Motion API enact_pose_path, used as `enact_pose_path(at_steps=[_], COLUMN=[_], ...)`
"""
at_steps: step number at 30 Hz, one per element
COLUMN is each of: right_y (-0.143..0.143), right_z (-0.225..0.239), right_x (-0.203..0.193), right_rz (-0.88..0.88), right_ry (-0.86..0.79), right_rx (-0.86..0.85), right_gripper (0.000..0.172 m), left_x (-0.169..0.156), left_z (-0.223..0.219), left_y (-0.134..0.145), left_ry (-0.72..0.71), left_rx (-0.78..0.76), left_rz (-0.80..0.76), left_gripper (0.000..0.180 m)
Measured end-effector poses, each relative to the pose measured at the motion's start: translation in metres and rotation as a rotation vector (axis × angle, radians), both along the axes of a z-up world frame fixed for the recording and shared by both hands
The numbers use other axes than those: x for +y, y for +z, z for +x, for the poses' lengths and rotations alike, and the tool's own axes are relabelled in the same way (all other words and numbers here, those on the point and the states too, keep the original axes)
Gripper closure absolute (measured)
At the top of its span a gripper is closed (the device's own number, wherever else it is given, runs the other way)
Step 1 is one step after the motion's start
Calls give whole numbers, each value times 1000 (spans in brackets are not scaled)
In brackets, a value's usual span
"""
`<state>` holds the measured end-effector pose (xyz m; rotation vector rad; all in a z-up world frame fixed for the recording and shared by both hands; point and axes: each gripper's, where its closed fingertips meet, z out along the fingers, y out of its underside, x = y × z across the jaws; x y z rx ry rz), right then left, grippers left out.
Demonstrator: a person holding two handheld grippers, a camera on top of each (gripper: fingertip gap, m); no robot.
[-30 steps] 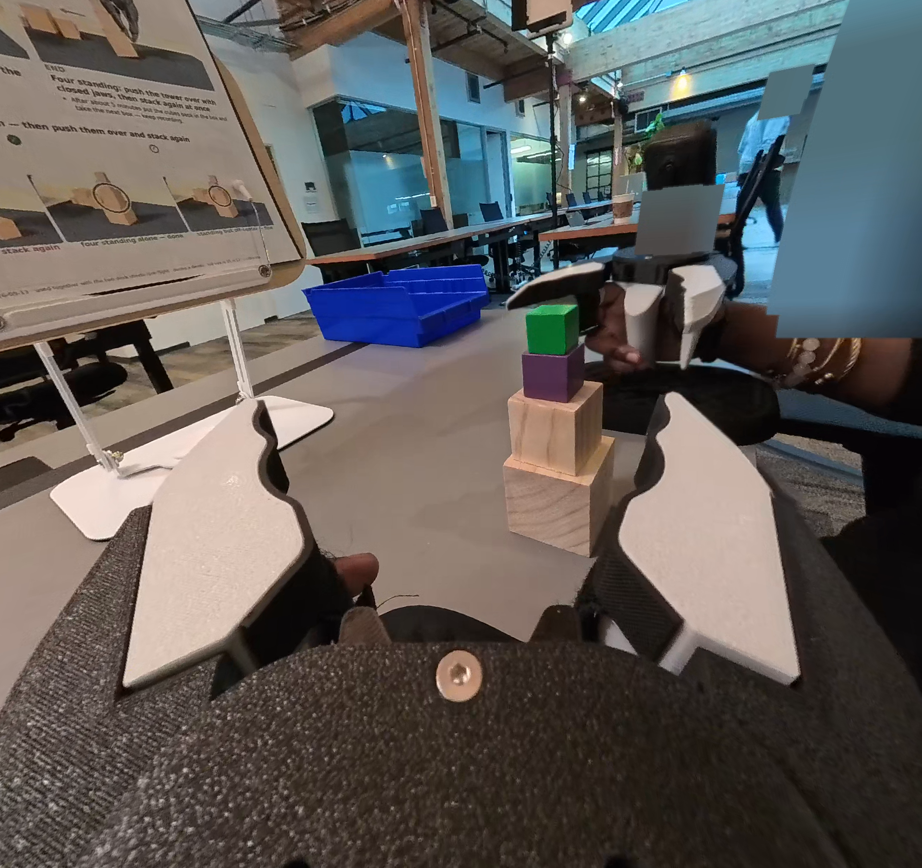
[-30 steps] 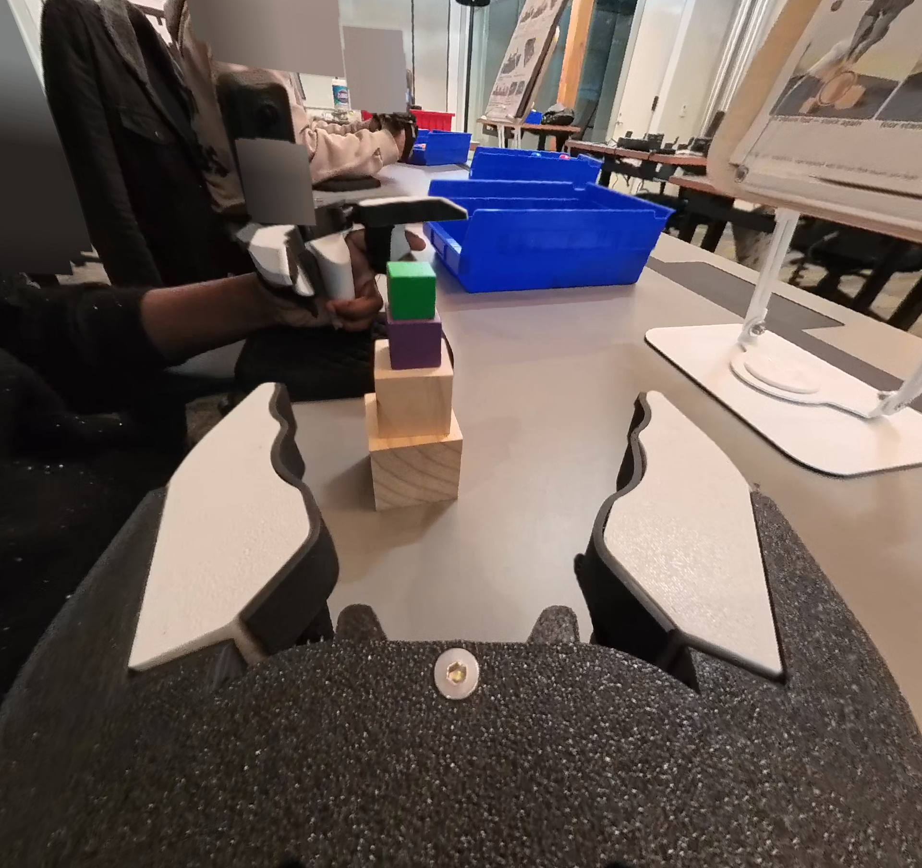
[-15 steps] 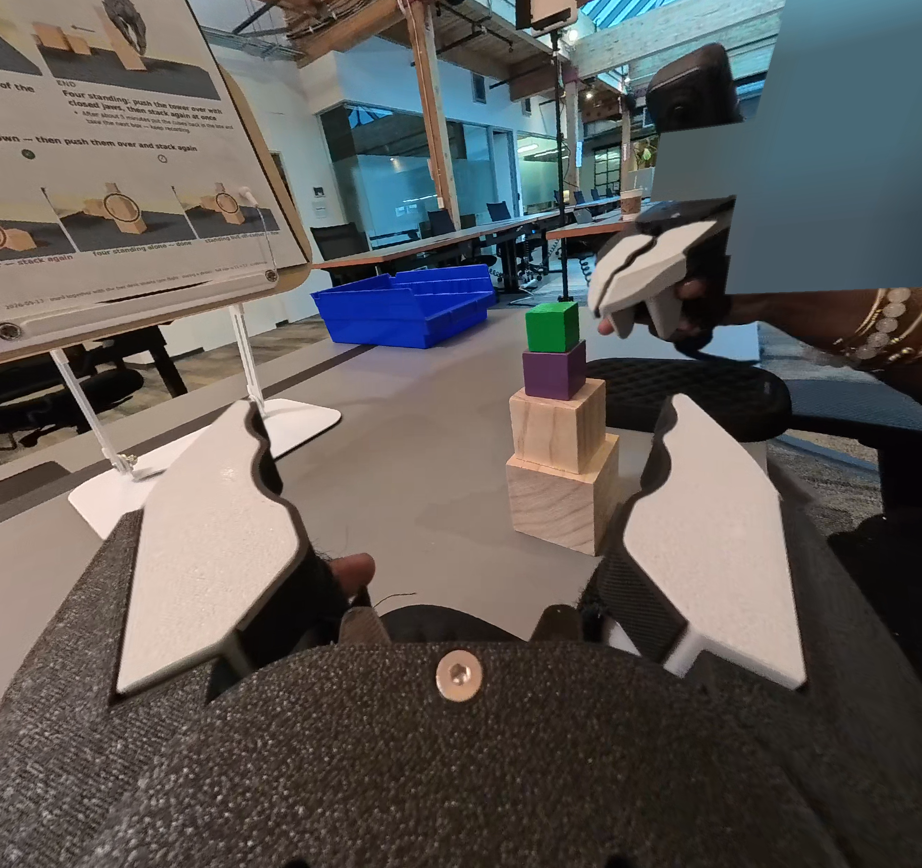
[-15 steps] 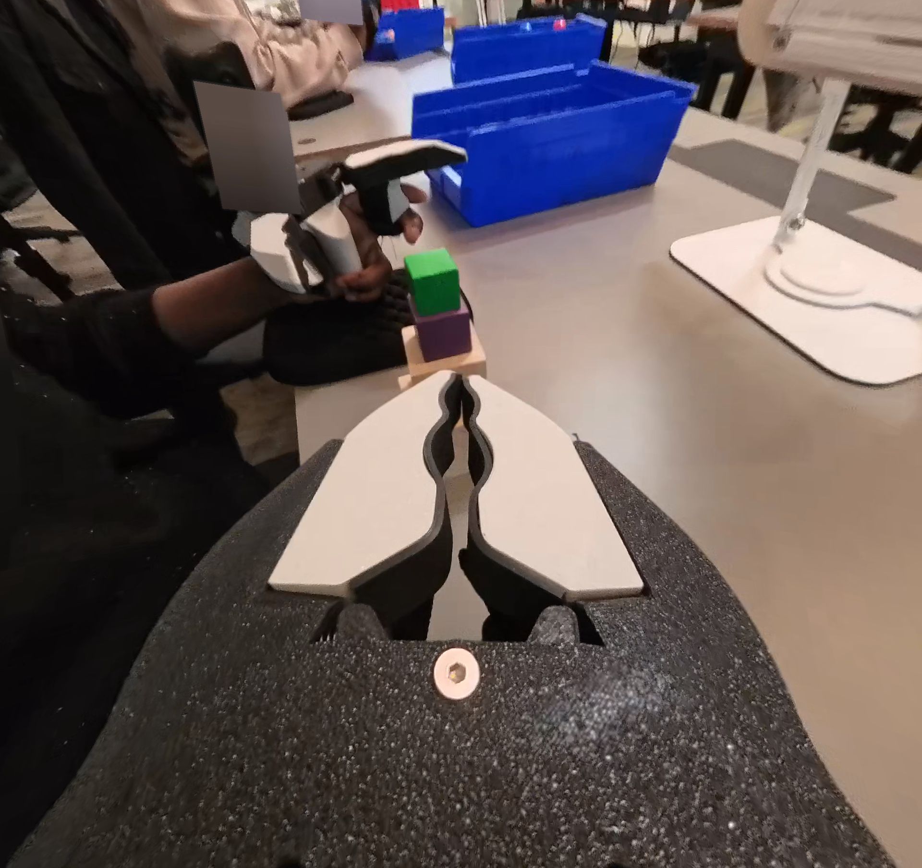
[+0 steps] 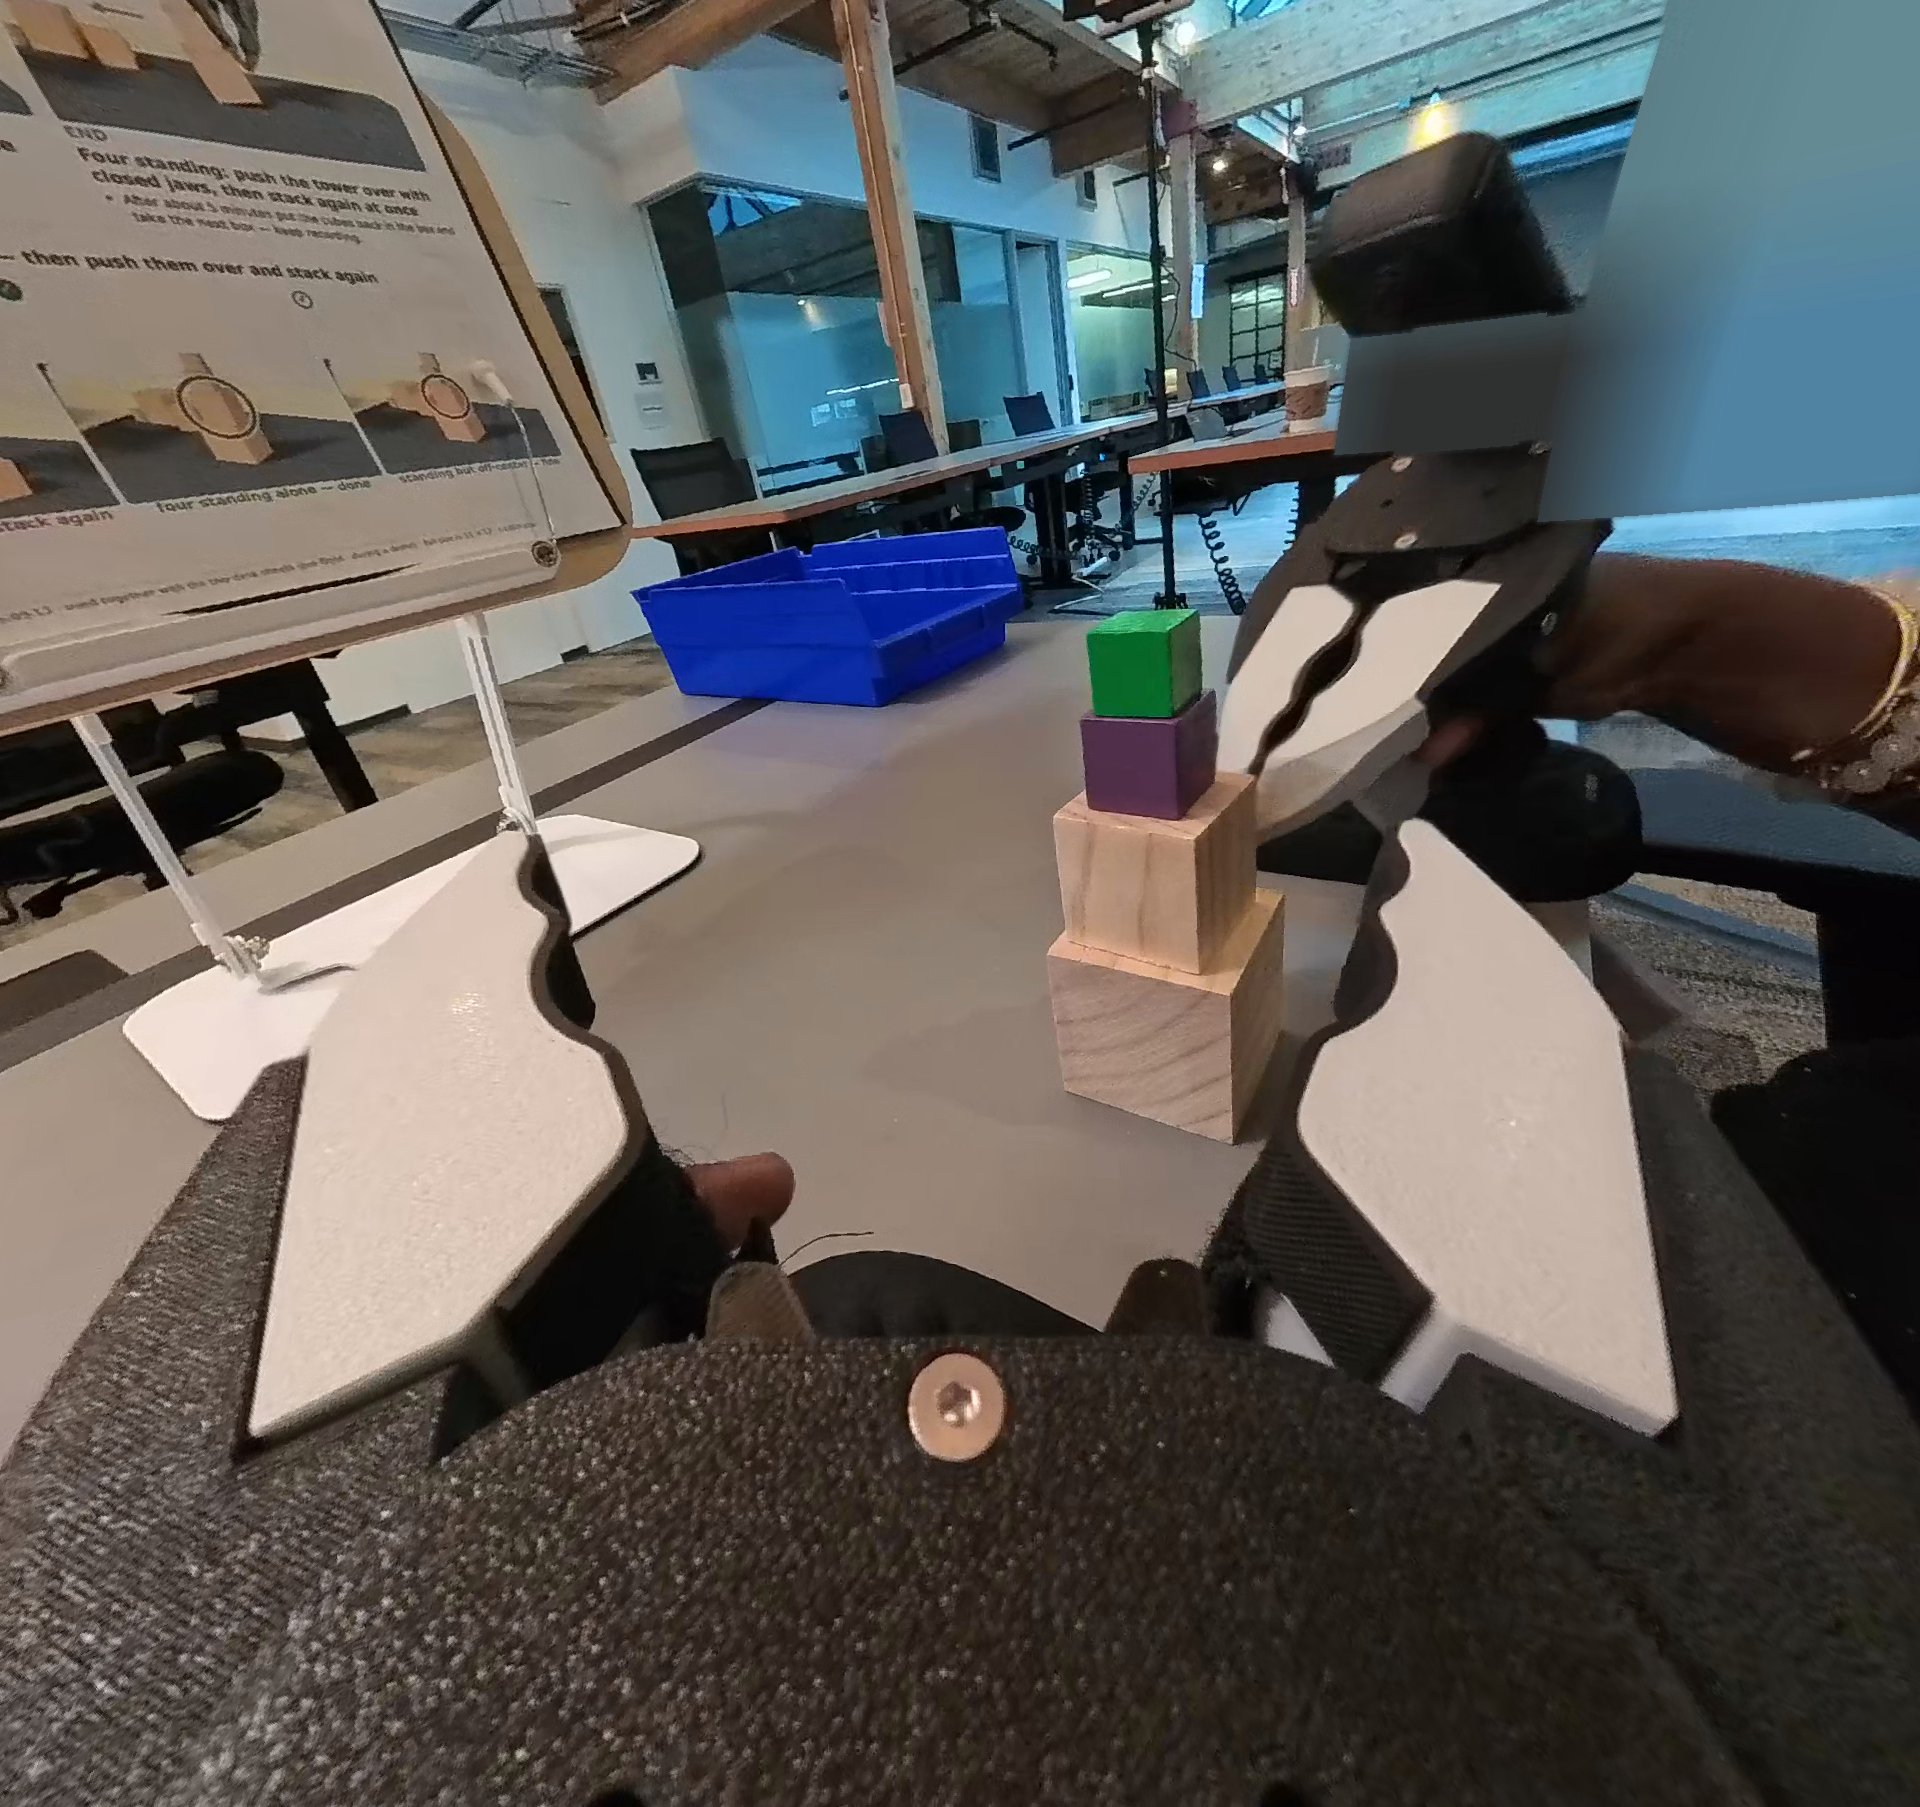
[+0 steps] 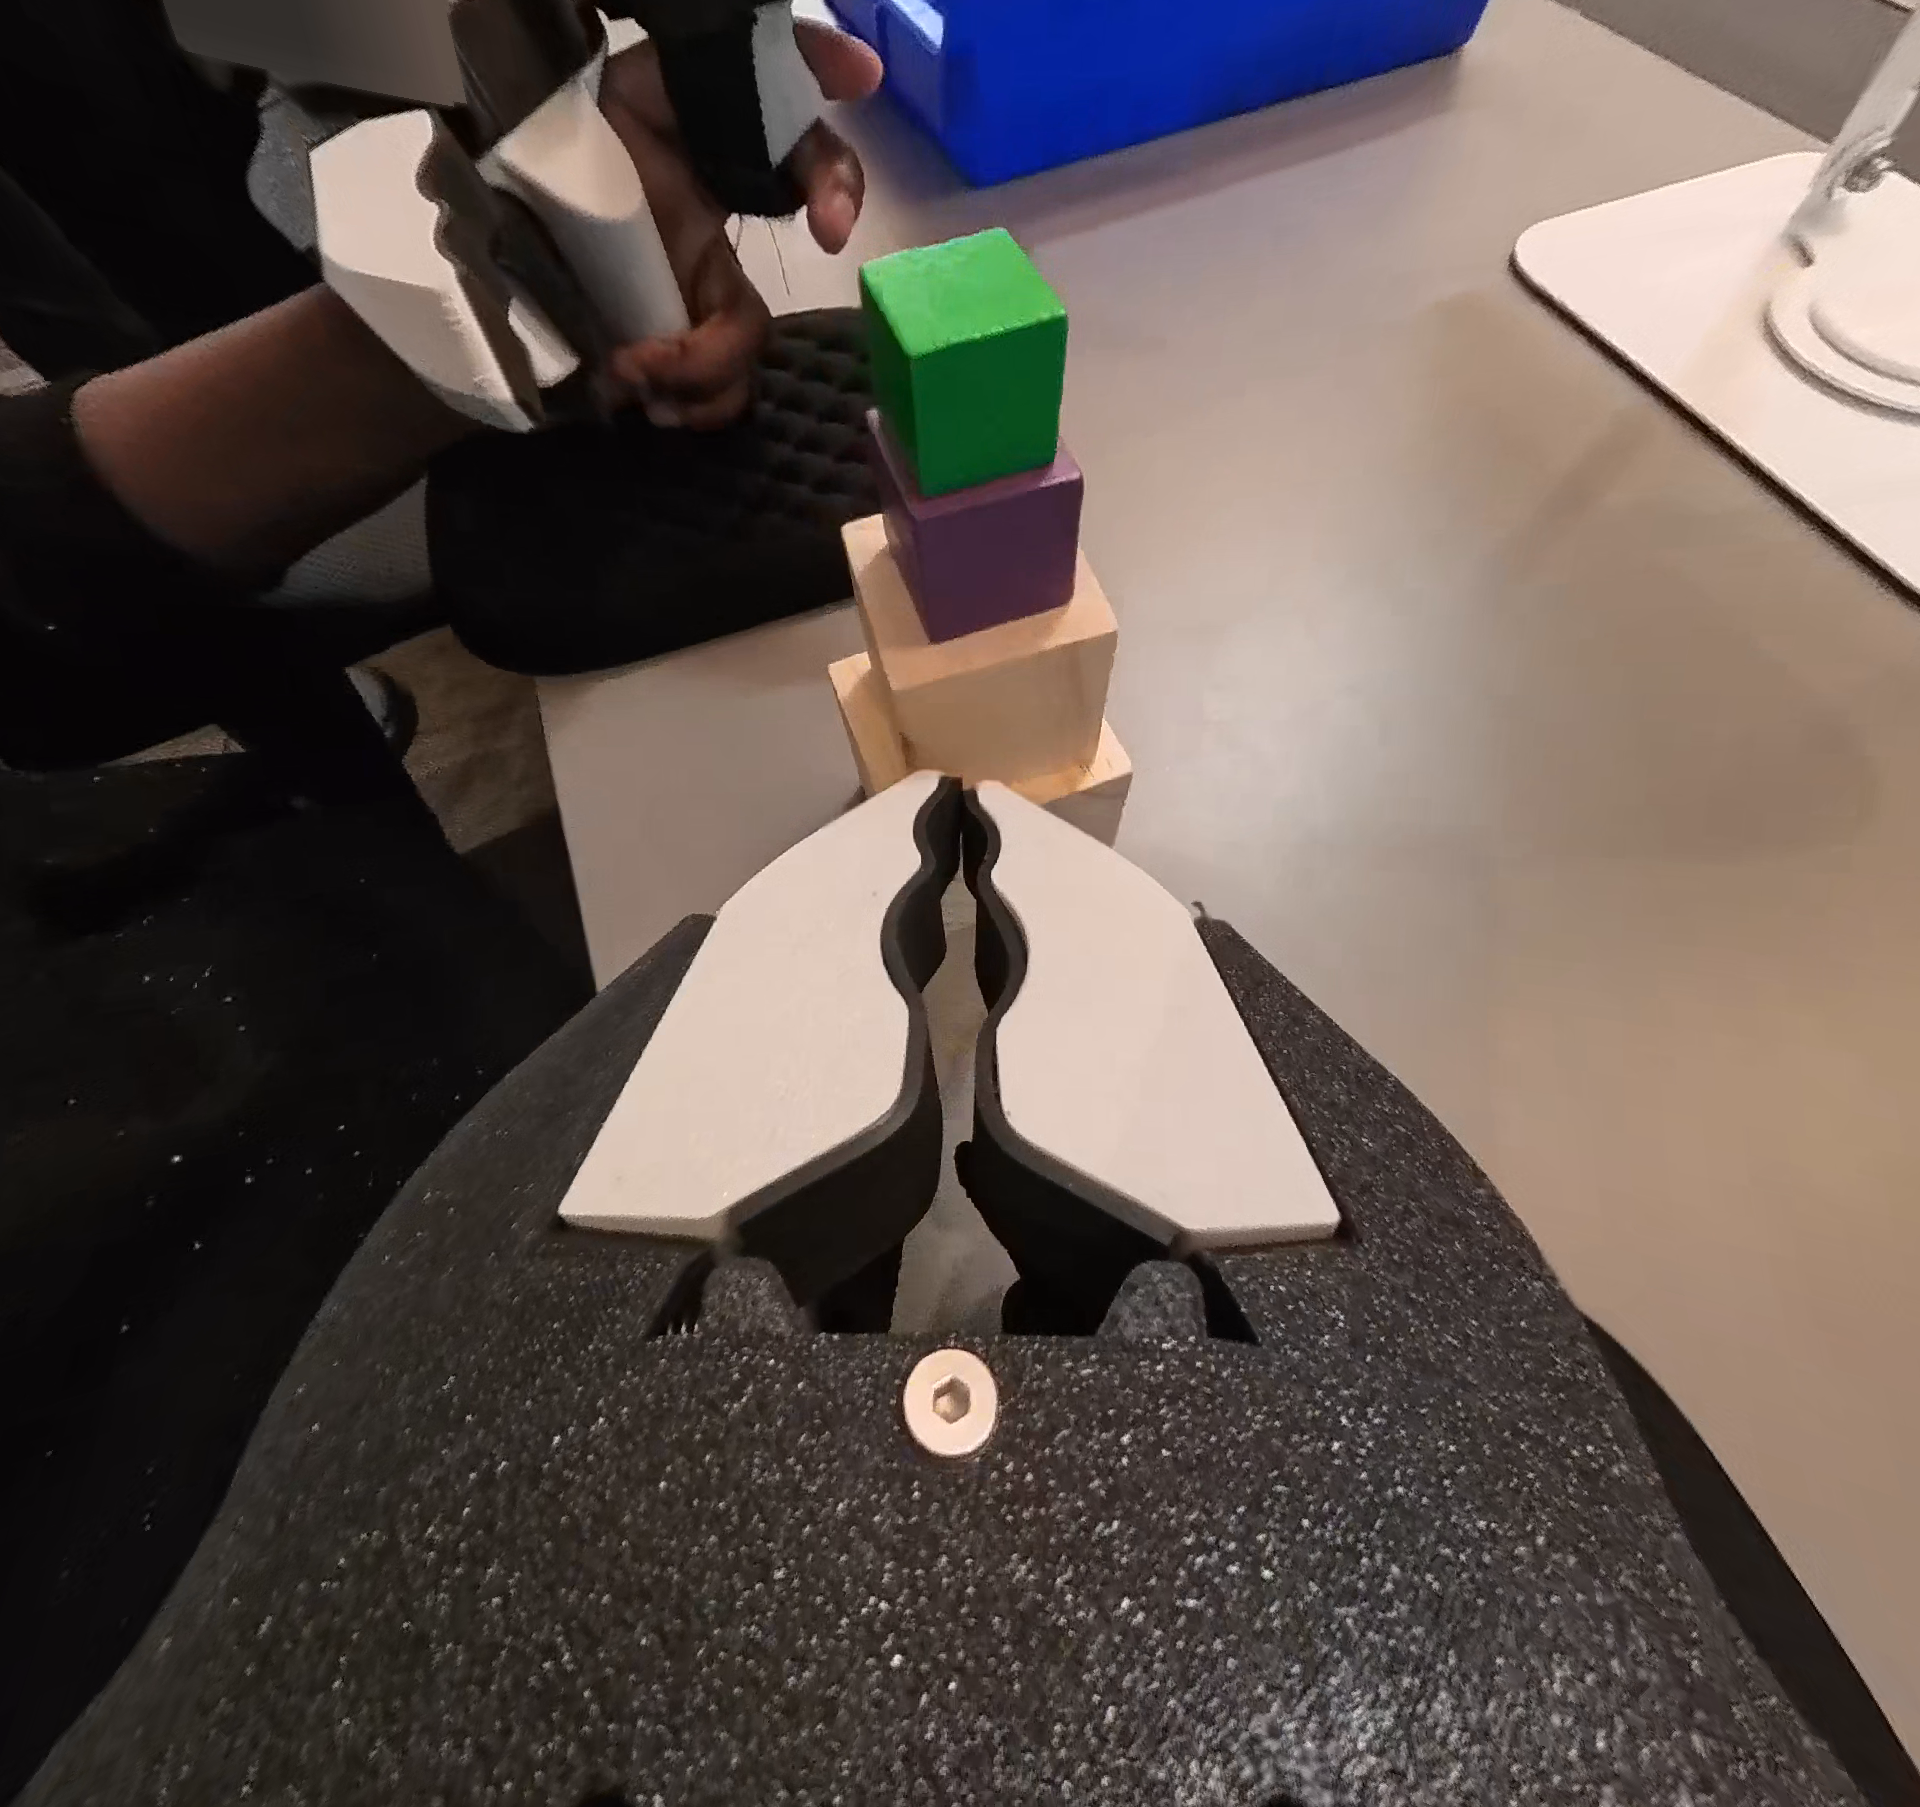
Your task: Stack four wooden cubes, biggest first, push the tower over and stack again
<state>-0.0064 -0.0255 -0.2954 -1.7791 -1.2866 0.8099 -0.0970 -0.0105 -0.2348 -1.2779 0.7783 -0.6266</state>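
Grey worktop (image 6: 1455, 614) carries a four-block tower (image 5: 1153, 884): green cube on purple on two wooden blocks. Right tongs (image 6: 958, 793) shut on nothing, tips beside the lower wooden blocks. Left tongs (image 5: 966, 864) wide open, empty, nearby. Keep any contact slow and square.

Grey table (image 5: 852, 926): block tower (image 5: 1153, 884), blue bin (image 5: 831, 630), white stand base (image 5: 416, 936).

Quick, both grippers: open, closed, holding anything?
Left gripper: open wide, holding nothing, beside the block tower.
Right gripper: closed, holding nothing, tips close against the tower's upper wooden block; contact can't be told.
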Motion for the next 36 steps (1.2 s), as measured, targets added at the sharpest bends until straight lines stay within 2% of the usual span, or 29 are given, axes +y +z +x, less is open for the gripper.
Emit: enact_pose_path(at_steps=[18,21,25,28,32,36], right_y=[8,13,19,18,15,12], right_z=[-51,-49,-41,-32,-20,-11], right_x=[21,21,29,25,15,11], right_rz=[-18,9,95,150,149,148], right_ry=[11,27,0,38,142,238], right_rx=[39,53,67,40,-48,-206], right_gripper=[171,148,94,66,55,60], left_x=[4,3,2,2,2,2], left_z=[-2,-2,-2,-2,-2,-2], left_y=[-1,0,0,0,0,0], left_ry=[15,9,10,7,8,10], left_rx=[-11,-13,-16,-14,-15,-10], left_rz=[-24,-23,-17,-17,-15,-16], left_gripper=[38,39,39,40,40,40])
